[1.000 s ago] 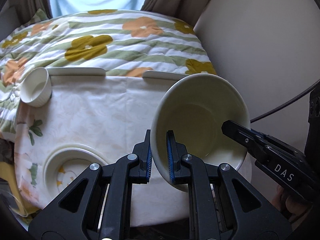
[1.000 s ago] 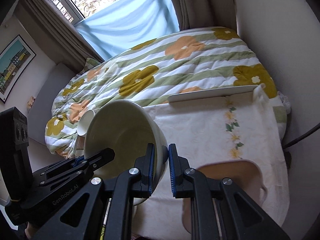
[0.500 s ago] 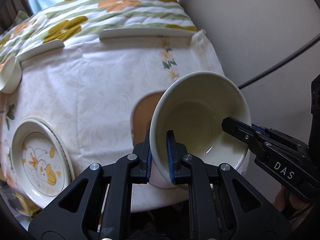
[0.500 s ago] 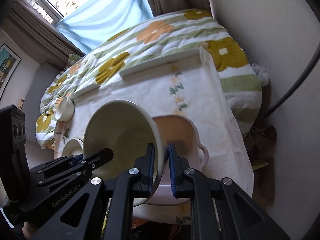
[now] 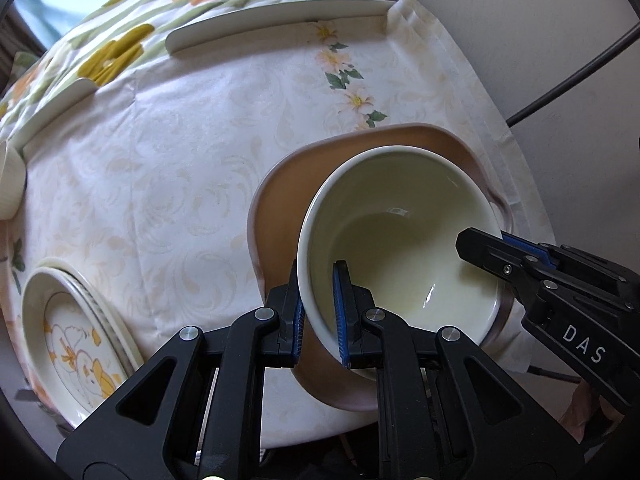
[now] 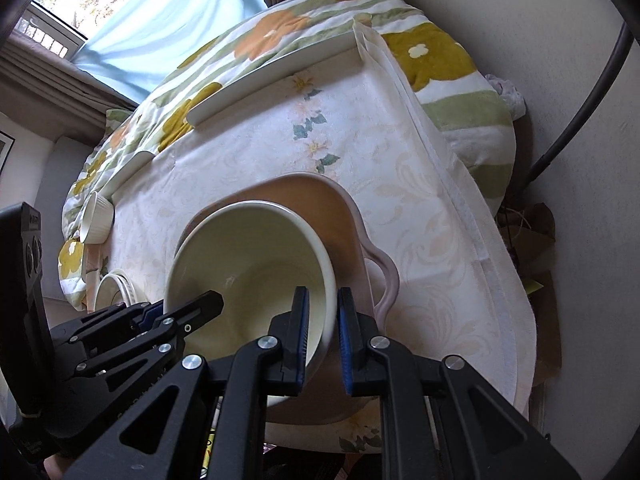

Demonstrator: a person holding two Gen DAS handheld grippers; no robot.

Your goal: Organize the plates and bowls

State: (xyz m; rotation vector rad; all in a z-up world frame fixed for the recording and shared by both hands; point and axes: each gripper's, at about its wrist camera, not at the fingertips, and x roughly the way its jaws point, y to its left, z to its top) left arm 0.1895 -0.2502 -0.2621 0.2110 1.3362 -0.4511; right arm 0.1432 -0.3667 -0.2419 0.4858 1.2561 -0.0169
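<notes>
A large cream bowl (image 5: 400,240) sits tilted inside a wide tan dish with side handles (image 5: 280,208) at the near right of the table. My left gripper (image 5: 318,312) is shut on the bowl's near left rim. My right gripper (image 6: 322,332) is shut on its opposite rim; the bowl (image 6: 256,256) and the tan dish (image 6: 332,208) show in the right wrist view too. A stack of plates with a duck picture (image 5: 76,336) lies at the near left. A small white ribbed cup (image 6: 96,218) stands far left.
The table wears a cream floral cloth (image 5: 160,160). Two long white trays (image 5: 276,20) line its far edge, with a flowered quilt (image 6: 280,32) behind. A wall and a black cable (image 6: 580,100) are close on the right.
Both grippers have carried the cream bowl to the right and down, from above the table's middle into the tan dish.
</notes>
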